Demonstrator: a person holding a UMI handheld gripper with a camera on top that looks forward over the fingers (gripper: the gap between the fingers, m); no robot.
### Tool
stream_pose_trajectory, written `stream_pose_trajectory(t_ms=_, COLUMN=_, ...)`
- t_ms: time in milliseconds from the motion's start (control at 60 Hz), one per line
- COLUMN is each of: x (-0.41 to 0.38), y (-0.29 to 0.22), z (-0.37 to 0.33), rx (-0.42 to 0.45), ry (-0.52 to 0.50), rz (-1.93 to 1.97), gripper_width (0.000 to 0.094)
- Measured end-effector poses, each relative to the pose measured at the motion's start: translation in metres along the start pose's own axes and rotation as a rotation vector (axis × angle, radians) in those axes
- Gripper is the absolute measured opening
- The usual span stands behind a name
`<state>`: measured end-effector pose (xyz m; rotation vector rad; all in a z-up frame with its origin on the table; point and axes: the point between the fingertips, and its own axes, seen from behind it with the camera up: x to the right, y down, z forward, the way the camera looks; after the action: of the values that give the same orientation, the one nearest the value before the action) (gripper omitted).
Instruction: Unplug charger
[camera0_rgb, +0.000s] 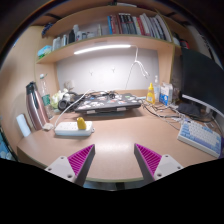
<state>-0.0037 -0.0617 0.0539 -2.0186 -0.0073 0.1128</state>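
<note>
While the jaws (114, 160) hang open and empty over the near edge of the counter (110, 138), nothing is gripped and the work is all ahead. The charger itself cannot be picked out for certain. The likeliest place is the white power strip (74, 129) lying on the counter to the near left, with a small yellow thing (81, 122) standing on it that may be the plug; too small to tell. A dark flask (37, 105) stands left of the strip, a laptop (105, 103) sits at the middle far side, bottles (157, 93) stand to its right, and a keyboard (200, 135) lies near right below a monitor (200, 80).

To do this step well, I would swing left and forward until the strip sits just ahead of the pink pads (76, 158), then confirm what is plugged in before closing. Come in with the jaws square to the plug body, one pad on each flat side, and grip the body, not the cable. The strip looks light and loose, so a slanted pull would probably drag it along; pull straight out along the pins. Keep clear of the flask on the way in.
</note>
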Motion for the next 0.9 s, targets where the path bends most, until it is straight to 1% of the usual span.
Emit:
stream_pose_trajectory(t_ms=233, x=-0.051, y=0.012, z=0.040, rx=-0.013, ry=-0.053, rz=-0.072, gripper_width=0.0868)
stream_pose_trajectory(t_ms=383, x=-0.087, y=0.002, z=0.071, rx=0.001, ry=-0.085, rz=-0.097, gripper_width=0.0857)
stream_pose_trajectory(t_ms=517, x=-0.105, y=-0.016, z=0.107, rx=0.035, ry=-0.072, rz=-0.119, gripper_width=0.0824)
stream_pose_trajectory(t_ms=650, x=-0.119, y=-0.032, z=0.139, rx=0.039, ry=-0.056, rz=-0.111, gripper_width=0.0793)
stream_pose_trajectory(t_ms=733, x=-0.125, y=-0.038, z=0.152, rx=0.032, ry=-0.044, rz=-0.095, gripper_width=0.0720)
stream_pose_trajectory(t_ms=750, x=-0.126, y=-0.039, z=0.154, rx=0.028, ry=-0.043, rz=-0.093, gripper_width=0.0725)
stream_pose_trajectory(t_ms=767, x=-0.127, y=-0.039, z=0.156, rx=0.027, ry=-0.041, rz=-0.091, gripper_width=0.0700)
stream_pose_trajectory(t_ms=783, x=-0.128, y=-0.039, z=0.157, rx=0.027, ry=-0.040, rz=-0.090, gripper_width=0.0662)
stream_pose_trajectory(t_ms=833, x=-0.126, y=-0.035, z=0.163, rx=0.012, ry=-0.026, rz=-0.095, gripper_width=0.0491)
stream_pose_trajectory(t_ms=850, x=-0.127, y=-0.036, z=0.164, rx=0.010, ry=-0.024, rz=-0.092, gripper_width=0.0459)
stream_pose_trajectory(t_ms=883, x=-0.129, y=-0.035, z=0.165, rx=0.006, ry=-0.032, rz=-0.088, gripper_width=0.0333)
stream_pose_trajectory(t_ms=900, x=-0.128, y=-0.035, z=0.166, rx=0.004, ry=-0.028, rz=-0.086, gripper_width=0.0331)
